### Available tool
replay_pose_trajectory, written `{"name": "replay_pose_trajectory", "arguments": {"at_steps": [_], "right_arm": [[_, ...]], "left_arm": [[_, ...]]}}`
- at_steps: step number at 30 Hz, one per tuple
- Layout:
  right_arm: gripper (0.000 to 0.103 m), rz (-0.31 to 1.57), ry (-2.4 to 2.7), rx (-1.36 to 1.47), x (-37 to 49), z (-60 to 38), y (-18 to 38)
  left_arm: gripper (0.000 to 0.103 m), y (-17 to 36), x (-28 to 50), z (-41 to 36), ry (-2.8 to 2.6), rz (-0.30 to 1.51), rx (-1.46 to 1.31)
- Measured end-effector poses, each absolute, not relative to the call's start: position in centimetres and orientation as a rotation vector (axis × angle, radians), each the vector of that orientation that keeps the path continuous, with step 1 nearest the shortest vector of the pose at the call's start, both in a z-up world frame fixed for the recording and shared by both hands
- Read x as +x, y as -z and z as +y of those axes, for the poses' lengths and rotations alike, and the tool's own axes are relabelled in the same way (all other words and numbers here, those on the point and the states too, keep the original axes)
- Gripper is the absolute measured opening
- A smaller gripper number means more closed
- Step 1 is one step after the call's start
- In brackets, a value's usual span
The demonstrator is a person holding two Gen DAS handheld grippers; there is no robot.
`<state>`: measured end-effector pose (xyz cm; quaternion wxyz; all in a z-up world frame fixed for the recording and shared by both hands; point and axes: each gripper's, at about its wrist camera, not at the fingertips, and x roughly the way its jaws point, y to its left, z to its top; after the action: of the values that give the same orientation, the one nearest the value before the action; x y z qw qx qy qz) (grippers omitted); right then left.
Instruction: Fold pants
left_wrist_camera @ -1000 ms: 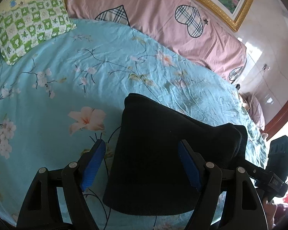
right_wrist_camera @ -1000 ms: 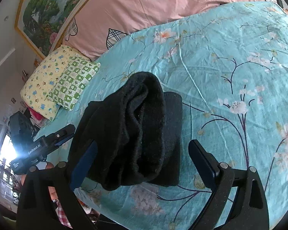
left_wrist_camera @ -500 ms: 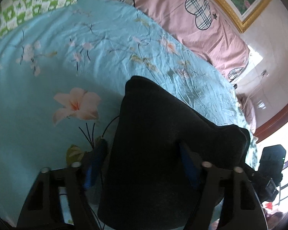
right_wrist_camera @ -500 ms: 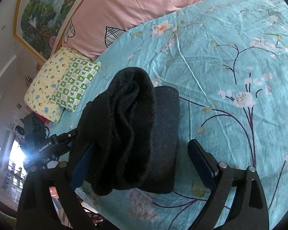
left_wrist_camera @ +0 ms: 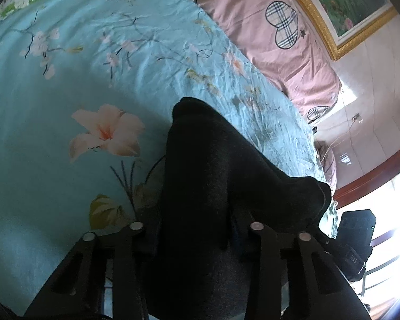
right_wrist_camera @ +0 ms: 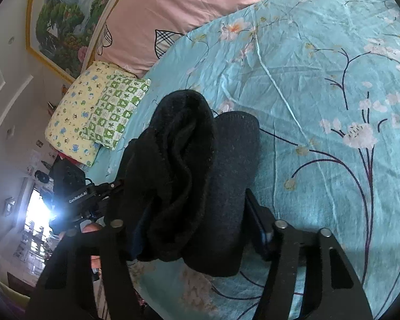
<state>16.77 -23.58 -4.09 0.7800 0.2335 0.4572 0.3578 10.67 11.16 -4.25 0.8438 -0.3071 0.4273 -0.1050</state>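
The folded black pants (left_wrist_camera: 205, 186) lie on the bed (left_wrist_camera: 66, 85), below the pink pillow (left_wrist_camera: 253, 21). Your left tongs (left_wrist_camera: 194, 229) have just been closing and now pinch the pants' near end. Your right tongs (right_wrist_camera: 197, 226) have likewise been closing and grip the other end of the bundle (right_wrist_camera: 200, 173).

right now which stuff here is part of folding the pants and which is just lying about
Part of the job:
- black pants
- left gripper, closing on the pants
- right gripper, closing on the pants

Just lying about:
- pink quilt
- green checked pillow
- yellow pillow
- framed painting
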Motion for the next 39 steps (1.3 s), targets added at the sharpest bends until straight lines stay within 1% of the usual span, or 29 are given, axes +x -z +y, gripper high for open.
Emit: {"name": "replay_pose_trajectory", "arguments": {"at_steps": [3, 7, 16, 23, 32, 39], "right_arm": [[0.05, 0.971, -0.781, 0.506, 16.5, -23.6, 3.7], [0.046, 0.947, -0.795, 0.522, 16.2, -23.8, 3.2], [0.045, 0.903, -0.845, 0.49, 16.6, -22.4, 0.9], [0.045, 0.874, -0.902, 0.437, 18.7, -19.7, -1.0], [0.045, 0.851, -0.955, 0.372, 22.3, -15.7, -2.8], [0.045, 0.864, -0.984, 0.35, 24.6, -13.1, -2.6]], "left_arm": [[0.031, 3.4, 10.4, 10.6, 0.208, 0.89, -0.621], [0.03, 2.2, 9.8, 10.7, 0.199, 0.867, -0.609], [0.029, -1.4, 7.8, 11.5, 0.138, 0.785, -0.569], [0.029, -3.4, 7.9, 13.1, 0.079, 0.738, -0.535], [0.029, -4.8, 9.4, 15.5, -0.004, 0.692, -0.524], [0.029, -4.8, 10.9, 17.1, -0.051, 0.69, -0.523]]}}
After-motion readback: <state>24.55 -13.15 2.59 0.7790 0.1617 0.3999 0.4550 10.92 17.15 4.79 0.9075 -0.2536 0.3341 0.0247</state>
